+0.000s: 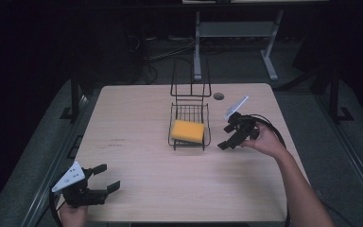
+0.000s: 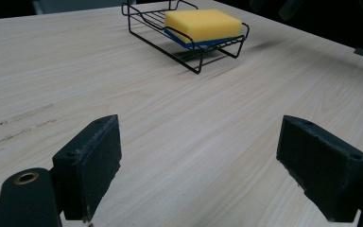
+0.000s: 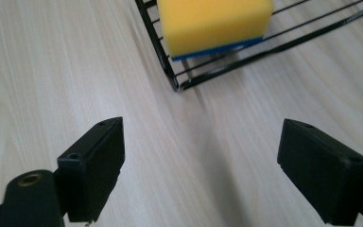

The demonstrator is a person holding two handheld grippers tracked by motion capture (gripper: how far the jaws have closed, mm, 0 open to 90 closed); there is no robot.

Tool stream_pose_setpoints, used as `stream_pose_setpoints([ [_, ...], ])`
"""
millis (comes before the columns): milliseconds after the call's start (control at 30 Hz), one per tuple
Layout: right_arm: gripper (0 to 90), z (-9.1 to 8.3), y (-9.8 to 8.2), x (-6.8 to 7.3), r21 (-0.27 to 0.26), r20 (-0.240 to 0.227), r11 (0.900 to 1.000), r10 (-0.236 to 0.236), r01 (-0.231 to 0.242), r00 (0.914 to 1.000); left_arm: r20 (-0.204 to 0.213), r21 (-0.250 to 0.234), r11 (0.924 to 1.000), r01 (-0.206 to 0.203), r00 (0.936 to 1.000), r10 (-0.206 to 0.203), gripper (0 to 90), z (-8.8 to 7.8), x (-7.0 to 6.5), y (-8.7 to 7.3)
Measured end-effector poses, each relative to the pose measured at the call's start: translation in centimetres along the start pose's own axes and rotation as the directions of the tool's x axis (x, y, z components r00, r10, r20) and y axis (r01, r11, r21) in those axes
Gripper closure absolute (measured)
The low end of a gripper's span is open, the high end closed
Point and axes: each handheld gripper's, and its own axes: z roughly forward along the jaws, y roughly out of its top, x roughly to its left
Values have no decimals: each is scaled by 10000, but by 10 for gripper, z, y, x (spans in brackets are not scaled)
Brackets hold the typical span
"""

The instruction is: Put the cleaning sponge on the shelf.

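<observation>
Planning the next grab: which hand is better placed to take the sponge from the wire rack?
Right. The right tongs sit open just beside the wire rack holding the yellow sponge; the left tongs, also open, are at the table's near corner.

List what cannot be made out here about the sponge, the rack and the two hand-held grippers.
- Yellow rectangular sponge with blue underside: its top is cut off by the right gripper view's upper edge.
- Black wire rack: its tall back frame is cut off by the left gripper view's top edge.
- Small round mark on the light wooden table: too small to identify in the high view.
</observation>
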Motion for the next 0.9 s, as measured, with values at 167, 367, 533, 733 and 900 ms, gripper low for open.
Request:
stream_pose_setpoints([
  [167, 154, -1, -11, 3, 42, 1, 9999, 132, -132, 9999, -19, -2, 10000, -11, 10000, 11, 140, 0, -1, 0],
  [367, 154, -1, -24, 8, 138, 34, 9997, 202, -203, 9998, -6, 54, 10000, -84, 10000, 84, 140, 0, -2, 0],
  [533, 157, -3, -34, 13, 130, 17, 9997, 218, -218, 9998, -5, 85, 9999, -115, 9999, 115, 141, 0, -3, 0],
  [733, 156, -5, -48, 18, 90, 79, 9996, 276, -277, 9996, -31, 79, 9999, -74, 10000, 75, 140, 0, -2, 0],
  [900, 157, -7, -58, 24, 206, 149, 9993, 296, -299, 9995, -19, 121, 9999, -116, 9999, 116, 141, 0, -3, 0],
])
